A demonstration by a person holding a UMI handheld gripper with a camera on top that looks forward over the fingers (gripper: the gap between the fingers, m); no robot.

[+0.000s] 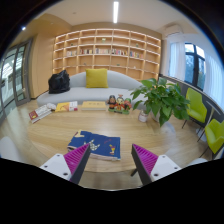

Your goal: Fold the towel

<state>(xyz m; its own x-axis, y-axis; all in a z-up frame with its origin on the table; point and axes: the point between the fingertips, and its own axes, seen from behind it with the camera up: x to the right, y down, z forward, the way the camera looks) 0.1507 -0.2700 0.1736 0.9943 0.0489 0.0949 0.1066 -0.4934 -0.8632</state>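
A blue patterned towel (95, 145) lies flat on the round wooden table (40, 135), just ahead of my left finger and slightly left of the gap between the fingers. My gripper (110, 158) is open and empty, its two fingers with purple pads (76, 158) spread wide above the table's near part. Nothing stands between the fingers.
A potted green plant (158, 98) stands on the table to the right. Books and small items (66, 106) lie at the table's far side. Beyond are a grey sofa (85, 88) with a yellow cushion, bookshelves, and green chairs (196, 105) on the right.
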